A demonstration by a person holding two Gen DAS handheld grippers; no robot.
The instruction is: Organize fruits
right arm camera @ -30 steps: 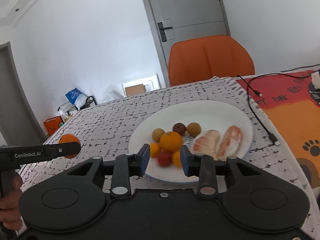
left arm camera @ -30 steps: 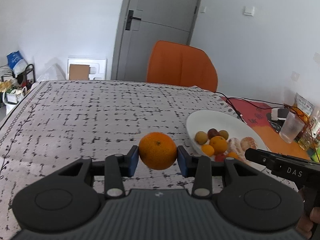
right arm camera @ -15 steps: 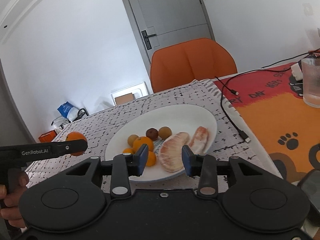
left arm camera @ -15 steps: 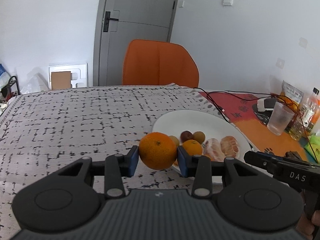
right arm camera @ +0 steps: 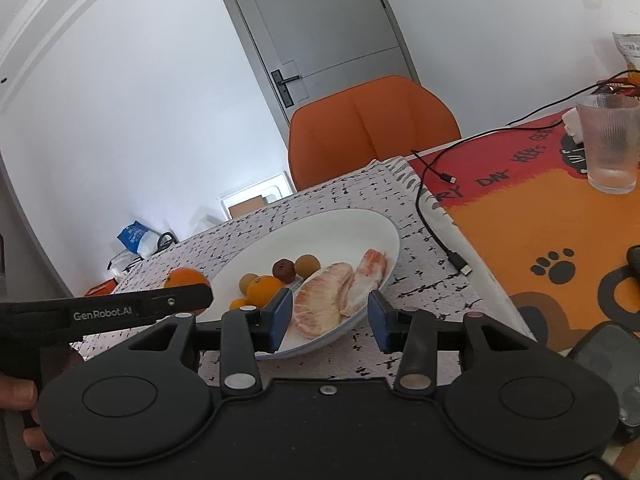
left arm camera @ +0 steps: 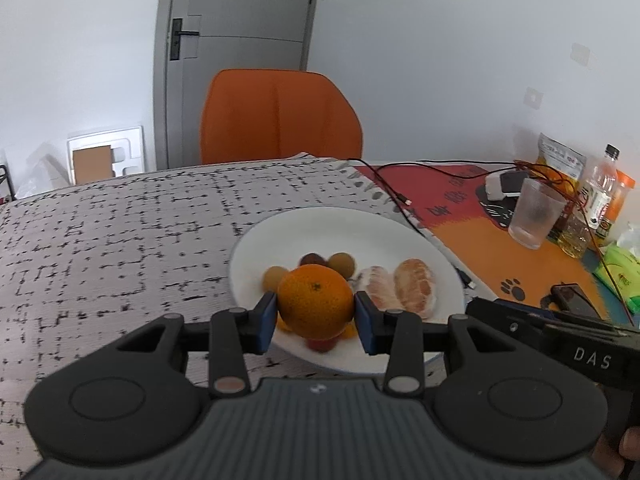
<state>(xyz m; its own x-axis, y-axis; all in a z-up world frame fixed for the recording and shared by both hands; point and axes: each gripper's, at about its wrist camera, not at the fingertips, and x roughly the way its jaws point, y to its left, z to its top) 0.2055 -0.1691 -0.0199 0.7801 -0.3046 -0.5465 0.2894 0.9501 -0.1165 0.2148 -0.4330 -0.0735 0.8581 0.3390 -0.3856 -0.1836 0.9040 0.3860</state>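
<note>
Left gripper [left arm camera: 315,322] jaws clamped on the orange [left arm camera: 315,301], poised above the white plate [left arm camera: 420,236] for dropping among the fruit. Right gripper [right arm camera: 329,320] jaws just widening, empty, framing the pomelo segments [right arm camera: 326,304], likely for the next pick.

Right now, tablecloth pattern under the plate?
White tablecloth with broken black grid marks; clearest in the left wrist view.
</note>
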